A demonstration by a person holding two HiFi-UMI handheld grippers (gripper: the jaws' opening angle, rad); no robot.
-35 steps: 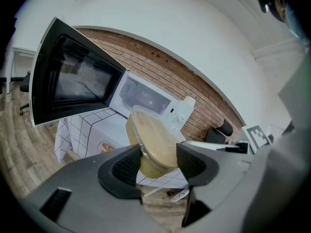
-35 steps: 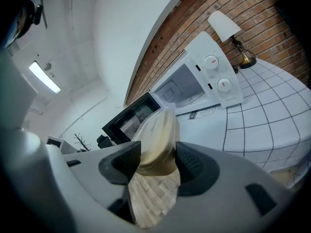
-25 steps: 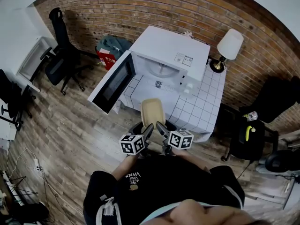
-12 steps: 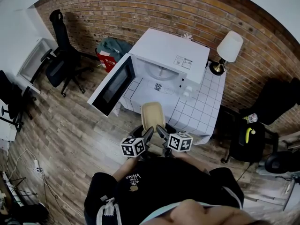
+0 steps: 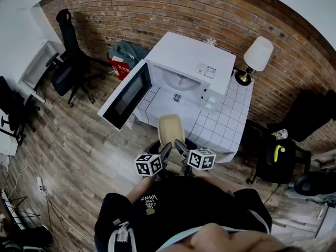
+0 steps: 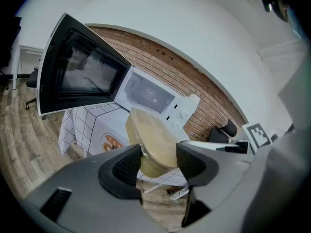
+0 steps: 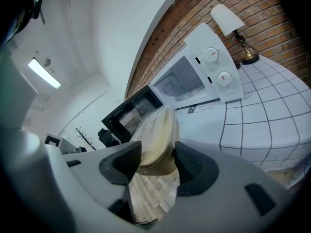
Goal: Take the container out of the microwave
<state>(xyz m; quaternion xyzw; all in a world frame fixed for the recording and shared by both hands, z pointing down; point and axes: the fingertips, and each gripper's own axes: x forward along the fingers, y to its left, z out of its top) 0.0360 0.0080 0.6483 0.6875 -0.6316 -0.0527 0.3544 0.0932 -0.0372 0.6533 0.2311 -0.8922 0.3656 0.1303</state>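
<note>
Hovering low at the centre of the head view, just ahead of the person's dark shirt (image 5: pixel 173 203), both claws sit side by side, their marker cubes (image 5: pixel 148 163) nearly touching and their jaws angled up and inward toward each other. Left claw (image 5: pixel 166 150) and right claw (image 5: pixel 180 147) meet on the near end of the container (image 5: pixel 170 128), a tan, lidded oval tub. It's out of the microwave (image 5: pixel 191 62), up in the air at mid-frame, showing against the desk (image 5: pixel 226 125) and its hanging checked cloth.

Over to the left gripper view: jaws narrowed, pads pressed on either side of the tub's end, the tub tilting away. Only here do we get a bread print on the front of the cloth, at lower left.

The right gripper view has the same clamp, both pads tight on the tub. It alone shows two round dials (image 7: pixel 217 66) on the oven's panel.

Further back in the head view, the oven door (image 5: pixel 126 93) swings wide to the left and the cavity is open. A lamp (image 5: pixel 257 51) stands at upper right on the desk, and an office chair (image 5: pixel 71 62) waits at upper left by the brick wall (image 5: pixel 157 9).
</note>
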